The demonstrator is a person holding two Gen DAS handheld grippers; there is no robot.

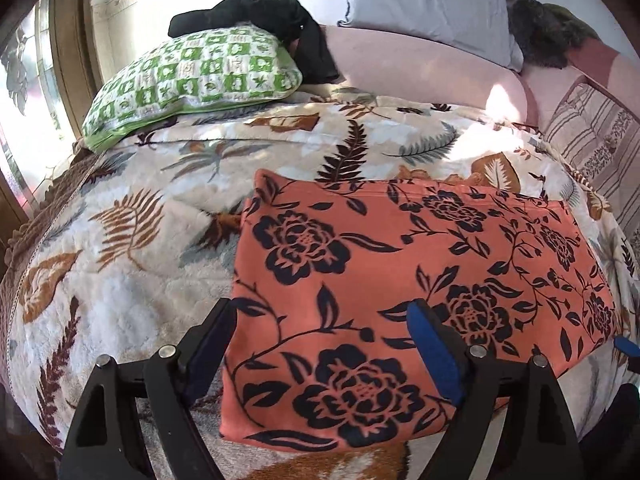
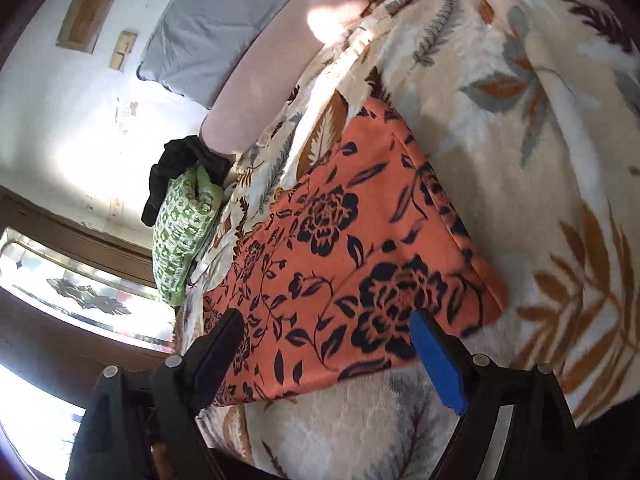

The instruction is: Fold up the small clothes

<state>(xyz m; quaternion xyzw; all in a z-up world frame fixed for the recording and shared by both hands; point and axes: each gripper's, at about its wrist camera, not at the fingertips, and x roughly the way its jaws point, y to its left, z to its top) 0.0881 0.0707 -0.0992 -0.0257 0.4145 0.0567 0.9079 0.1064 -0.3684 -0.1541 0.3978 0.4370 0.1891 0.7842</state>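
An orange cloth with a black flower print [image 1: 400, 280] lies folded flat in a rectangle on the leaf-patterned blanket [image 1: 120, 240]. My left gripper [image 1: 320, 320] is open and empty, hovering over the cloth's near left part, its jaws wide apart. In the right wrist view the same cloth [image 2: 352, 240] lies on the blanket [image 2: 540, 160]. My right gripper [image 2: 326, 334] is open and empty, just above the cloth's near edge. A blue pad of the right gripper [image 1: 626, 346] shows at the cloth's right edge in the left wrist view.
A green-and-white checked pillow [image 1: 192, 80] lies at the back left with a black garment [image 1: 280, 20] on it. A grey pillow [image 1: 432, 8] and pink bedding [image 1: 400, 64] lie behind. A window [image 2: 72, 292] is on the left.
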